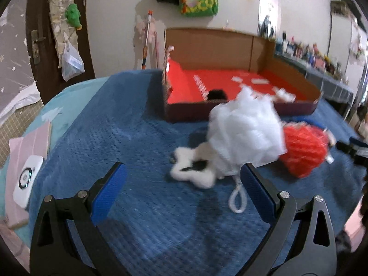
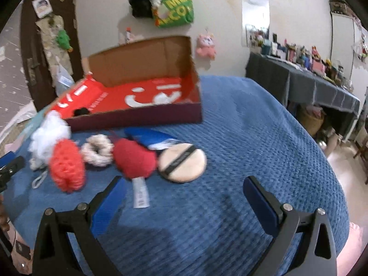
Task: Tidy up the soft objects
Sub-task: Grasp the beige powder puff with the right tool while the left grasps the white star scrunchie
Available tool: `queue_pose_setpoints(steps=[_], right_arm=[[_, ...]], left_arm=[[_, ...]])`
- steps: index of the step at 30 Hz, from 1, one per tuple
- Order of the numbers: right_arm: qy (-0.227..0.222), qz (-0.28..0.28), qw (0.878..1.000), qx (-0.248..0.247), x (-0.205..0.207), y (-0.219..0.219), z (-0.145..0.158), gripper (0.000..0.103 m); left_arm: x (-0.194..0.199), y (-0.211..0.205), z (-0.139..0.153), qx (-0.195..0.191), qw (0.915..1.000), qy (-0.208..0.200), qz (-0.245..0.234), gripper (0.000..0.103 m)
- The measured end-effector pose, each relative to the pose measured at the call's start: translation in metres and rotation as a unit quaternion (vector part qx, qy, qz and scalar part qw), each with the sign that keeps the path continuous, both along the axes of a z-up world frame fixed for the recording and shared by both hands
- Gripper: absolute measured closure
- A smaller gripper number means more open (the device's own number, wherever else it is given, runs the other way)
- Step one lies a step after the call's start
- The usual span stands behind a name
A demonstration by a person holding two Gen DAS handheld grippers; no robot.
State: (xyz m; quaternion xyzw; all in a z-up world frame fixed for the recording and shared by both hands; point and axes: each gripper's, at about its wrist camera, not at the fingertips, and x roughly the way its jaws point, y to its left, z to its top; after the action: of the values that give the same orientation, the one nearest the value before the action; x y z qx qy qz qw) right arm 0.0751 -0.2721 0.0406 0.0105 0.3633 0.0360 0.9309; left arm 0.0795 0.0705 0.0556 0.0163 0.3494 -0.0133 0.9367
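On a blue blanket (image 2: 241, 138) lie several soft things in front of an open cardboard box (image 2: 138, 119) with a red floor. In the left wrist view a white mesh pouf (image 1: 246, 128) sits just beyond my open left gripper (image 1: 181, 177), its cord loop (image 1: 238, 199) near the right finger. A white fluffy scrunchie (image 1: 191, 172) lies beside it and a red mesh pouf (image 1: 303, 151) to the right. In the right wrist view my open right gripper (image 2: 184, 188) hovers before a red plush (image 2: 133, 158), a round beige powder puff (image 2: 181, 162), a scrunchie (image 2: 97, 151), the red pouf (image 2: 66, 168) and the white pouf (image 2: 48, 135).
A small black object (image 1: 216, 94) lies inside the box (image 1: 230, 76). A pink folder with a white device (image 1: 27, 179) rests at the blanket's left edge. A door (image 1: 57, 34), a green bag (image 2: 174, 7) on the wall and a cluttered shelf (image 2: 310, 69) at right surround the bed.
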Motion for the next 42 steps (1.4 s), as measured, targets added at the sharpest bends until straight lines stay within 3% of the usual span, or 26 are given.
queue_pose_setpoints(steps=[6, 13, 18, 20, 22, 25, 27, 42], right_arm=[[0.064, 0.000, 0.998, -0.004, 0.029, -0.014, -0.011, 0.000], [0.090, 0.019, 0.996, -0.023, 0.044, -0.007, -0.019, 0.007], [0.092, 0.032, 0.995, -0.013, 0.053, -0.007, -0.017, 0.021], [0.090, 0.041, 0.995, -0.011, 0.055, -0.005, -0.017, 0.035], [0.087, 0.053, 0.995, -0.011, 0.054, -0.001, -0.015, 0.047], [0.081, 0.060, 0.995, -0.009, 0.052, 0.001, -0.013, 0.051], [0.075, 0.058, 0.995, 0.001, 0.049, -0.003, -0.011, 0.052], [0.037, 0.052, 0.998, 0.018, 0.038, -0.010, 0.019, 0.052]], left_arm=[[0.021, 0.005, -0.010, 0.027, 0.9985, 0.041, -0.024, 0.002], [0.034, 0.004, -0.016, 0.024, 0.9963, 0.064, -0.052, 0.004], [0.045, -0.002, -0.019, -0.001, 0.9936, 0.075, -0.085, 0.024], [0.047, -0.005, -0.018, -0.012, 0.9920, 0.077, -0.099, 0.041], [0.047, -0.006, -0.017, -0.030, 0.9898, 0.079, -0.114, 0.052], [0.045, -0.008, -0.015, -0.022, 0.9908, 0.071, -0.113, 0.054], [0.042, -0.007, -0.012, -0.026, 0.9907, 0.070, -0.113, 0.067], [0.029, 0.014, 0.005, -0.035, 0.9948, 0.045, -0.084, 0.070]])
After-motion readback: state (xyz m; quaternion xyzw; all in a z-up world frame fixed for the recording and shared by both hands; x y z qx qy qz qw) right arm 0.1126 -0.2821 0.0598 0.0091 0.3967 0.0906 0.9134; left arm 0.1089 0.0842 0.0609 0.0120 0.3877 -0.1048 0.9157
